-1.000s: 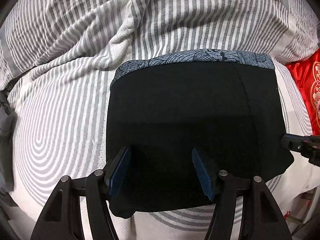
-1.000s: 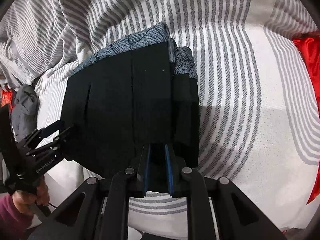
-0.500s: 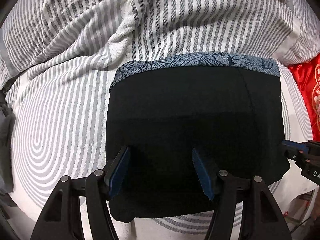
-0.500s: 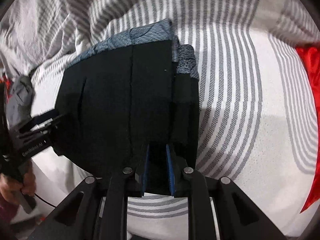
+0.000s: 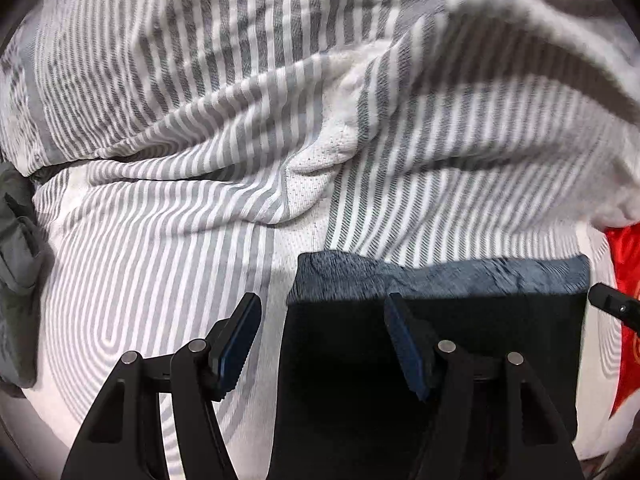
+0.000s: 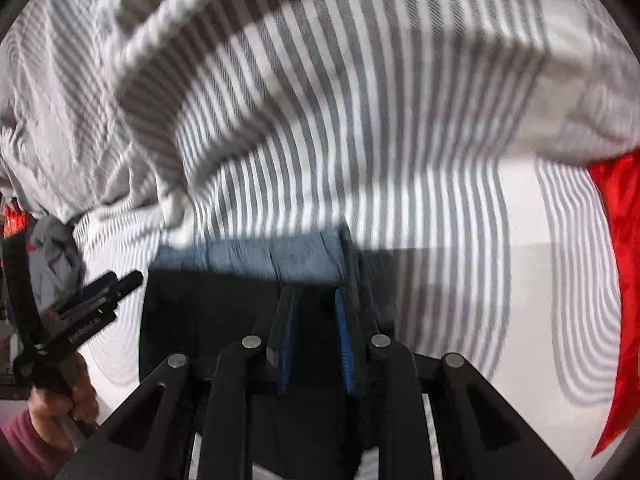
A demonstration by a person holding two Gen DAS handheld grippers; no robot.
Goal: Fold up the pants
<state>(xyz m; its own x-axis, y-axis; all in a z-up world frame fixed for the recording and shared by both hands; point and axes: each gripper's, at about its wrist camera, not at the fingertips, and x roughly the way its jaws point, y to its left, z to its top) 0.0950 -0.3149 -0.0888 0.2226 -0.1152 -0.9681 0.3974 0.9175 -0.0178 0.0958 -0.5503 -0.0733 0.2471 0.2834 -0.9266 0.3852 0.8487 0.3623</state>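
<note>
The black pants [image 5: 472, 364] lie folded into a flat rectangle on the striped bed, with a blue patterned band [image 5: 440, 276] along the far edge. My left gripper [image 5: 322, 312] is open above the pants' left edge; one finger is over the sheet, the other over the black cloth. My right gripper [image 6: 314, 308] hovers over the pants [image 6: 208, 320] near the blue band [image 6: 256, 256], its jaws a narrow gap apart with nothing visibly pinched. The left gripper also shows in the right wrist view [image 6: 92, 300], held by a hand.
A rumpled grey-and-white striped duvet [image 5: 280, 100] is piled behind the pants. A red cloth [image 5: 624, 320] lies at the right, also in the right wrist view [image 6: 616, 260]. A grey garment [image 5: 20, 264] sits at the left edge.
Both grippers have moved forward towards the blue band, so the pants now fill only the lower part of both views. The right jaws have opened slightly. The pants have not shifted.
</note>
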